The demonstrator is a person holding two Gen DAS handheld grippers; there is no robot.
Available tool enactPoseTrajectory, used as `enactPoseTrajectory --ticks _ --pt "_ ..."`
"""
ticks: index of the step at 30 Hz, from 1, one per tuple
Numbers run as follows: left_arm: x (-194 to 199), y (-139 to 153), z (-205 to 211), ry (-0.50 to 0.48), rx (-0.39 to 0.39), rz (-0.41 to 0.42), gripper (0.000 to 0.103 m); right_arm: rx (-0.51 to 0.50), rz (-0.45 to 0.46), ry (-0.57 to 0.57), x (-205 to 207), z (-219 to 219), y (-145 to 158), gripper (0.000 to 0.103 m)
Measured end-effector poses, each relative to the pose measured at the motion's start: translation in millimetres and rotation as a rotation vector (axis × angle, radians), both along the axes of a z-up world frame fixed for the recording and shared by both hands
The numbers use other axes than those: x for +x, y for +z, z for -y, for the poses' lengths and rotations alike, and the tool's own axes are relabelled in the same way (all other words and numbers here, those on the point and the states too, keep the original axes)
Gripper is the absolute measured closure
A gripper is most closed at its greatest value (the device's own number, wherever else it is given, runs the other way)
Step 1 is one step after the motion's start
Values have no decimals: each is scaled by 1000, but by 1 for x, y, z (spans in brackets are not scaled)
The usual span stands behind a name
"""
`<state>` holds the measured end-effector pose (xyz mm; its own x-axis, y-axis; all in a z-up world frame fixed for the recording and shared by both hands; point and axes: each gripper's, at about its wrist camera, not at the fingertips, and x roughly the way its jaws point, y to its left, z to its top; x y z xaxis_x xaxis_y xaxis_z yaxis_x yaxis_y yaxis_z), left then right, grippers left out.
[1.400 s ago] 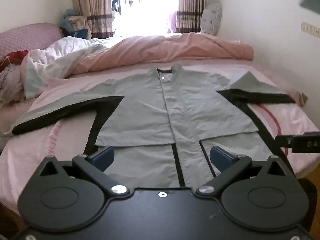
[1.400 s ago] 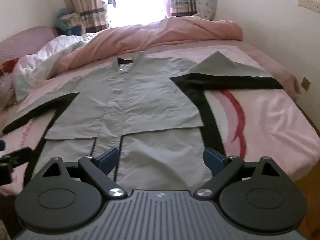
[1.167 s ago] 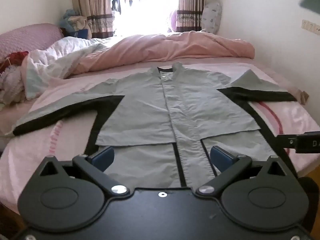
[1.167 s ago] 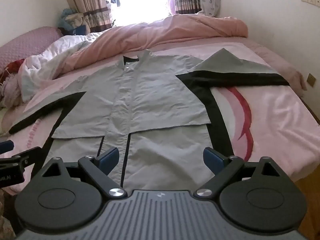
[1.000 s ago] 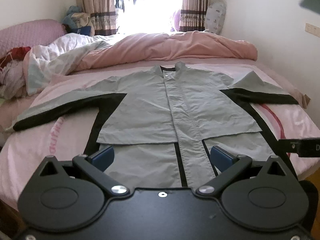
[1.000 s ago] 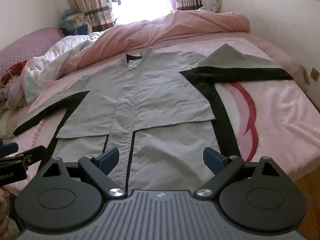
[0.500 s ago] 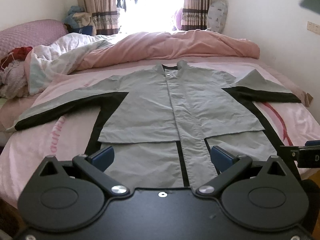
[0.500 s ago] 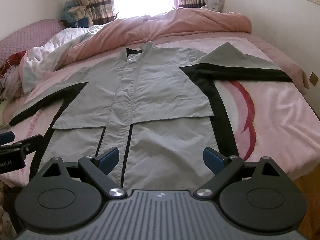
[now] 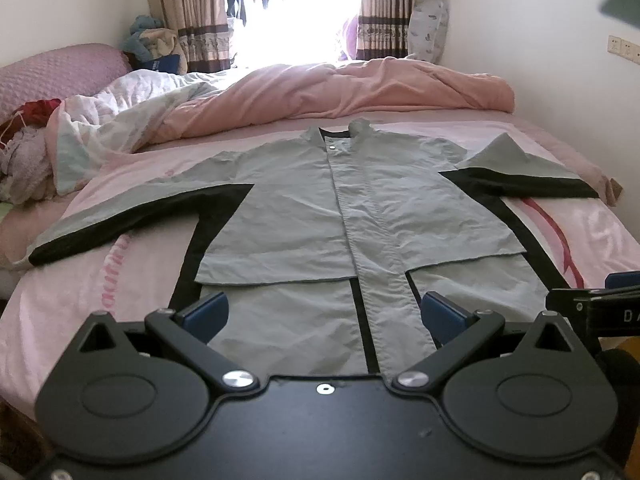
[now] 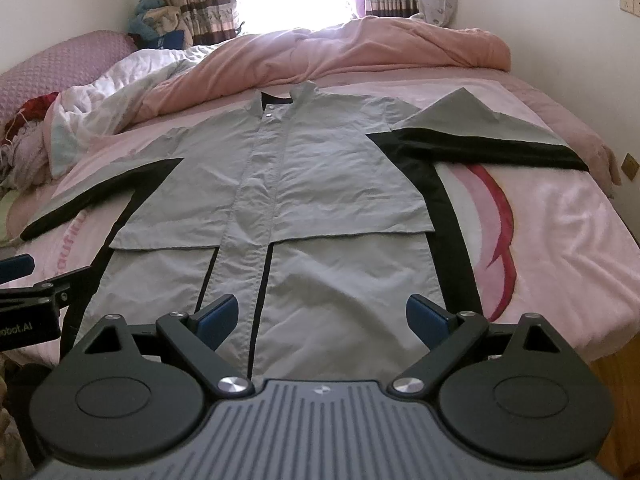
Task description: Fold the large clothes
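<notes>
The grey-and-black jacket (image 9: 352,216) lay flat and buttoned on the bed (image 9: 120,264), collar toward the pink duvet (image 9: 344,92), sleeves spread. Over the past second both views had crept forward and risen slightly above its hem. The left tongs (image 9: 324,314) and right tongs (image 10: 322,316) hung spread and empty, so folding probably had not begun.

Pale grey jacket (image 9: 304,216) with black trim, pink bedsheet (image 9: 132,256), brown striped curtains (image 9: 188,12)
</notes>
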<state>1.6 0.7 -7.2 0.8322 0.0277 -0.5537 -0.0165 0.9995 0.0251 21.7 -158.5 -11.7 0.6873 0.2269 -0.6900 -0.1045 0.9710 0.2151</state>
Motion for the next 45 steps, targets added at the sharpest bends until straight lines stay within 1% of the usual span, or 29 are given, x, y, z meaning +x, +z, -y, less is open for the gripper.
enactPoseTrajectory --ticks 6,9,12,14,17,20,23,24,25,26,27,28,29,30,31,33,34,35,36,37,38,39,41,42,44,45 --pt "4 -3 -2 10 -6 -2 0 -4 -16 -5 4 -3 -5 0" --pt "10 -7 -9 15 -52 -8 0 -2 -19 -10 5 -3 -10 0" --pt "22 -10 -33 54 -80 4 0 1 -13 -10 13 -2 -14 0" --pt "33 -14 -63 121 -89 -5 0 -29 -18 -26 22 -2 -18 0" --pt "54 -27 -138 305 -99 -26 0 -60 -26 -66 38 3 -25 0" --pt "77 -42 -242 516 -131 -48 0 -17 -62 -102 61 12 -39 0" --pt "98 -57 -344 695 -191 -42 0 -13 -103 -125 86 12 -54 0" --pt "107 -63 -380 758 -194 -7 0 -22 -111 -125 93 9 -58 0" --pt "116 -69 -414 812 -152 44 0 -31 -120 -126 103 7 -63 0" --pt "126 -73 -446 854 -92 62 0 -36 -127 -129 112 5 -67 0" --pt "136 -77 -475 905 -53 29 0 -41 -137 -132 120 3 -71 0" --pt "150 -83 -507 961 -42 -35 0 -48 -145 -138 129 2 -74 0" --pt "157 -86 -533 980 -55 -56 0 -59 -148 -148 138 1 -77 0" --pt "161 -89 -553 984 -69 -53 0 -70 -148 -156 143 -1 -79 0" --pt "165 -93 -575 984 -99 -37 0 -85 -151 -166 151 -2 -81 0" --pt "175 -104 -622 1017 -171 -35 0 -104 -165 -183 164 -4 -85 0" --pt "181 -111 -620 1033 -187 -54 1 -106 -170 -194 170 -4 -87 0" --pt "181 -115 -623 1040 -213 -67 21 -103 -173 -201 173 -4 -88 0" --pt "183 -123 -626 1031 -253 -90 69 -95 -173 -204 176 -3 -89 0" --pt "184 -131 -628 1010 -298 -120 89 -86 -172 -202 178 -3 -90 0" --pt "183 -132 -608 1025 -271 -120 94 -83 -173 -198 180 -3 -91 1" --pt "183 -132 -601 1026 -230 -117 100 -86 -173 -190 183 -3 -91 3" --pt "191 -131 -582 1033 -170 -94 102 -117 -182 -168 194 -4 -92 15" --pt "191 -129 -576 1042 -146 -75 102 -142 -185 -159 200 -3 -91 19" --pt "193 -114 -551 1045 -62 2 102 -186 -177 -178 209 1 -86 19" --pt "195 -103 -541 1020 -30 45 102 -193 -160 -192 211 5 -82 18"
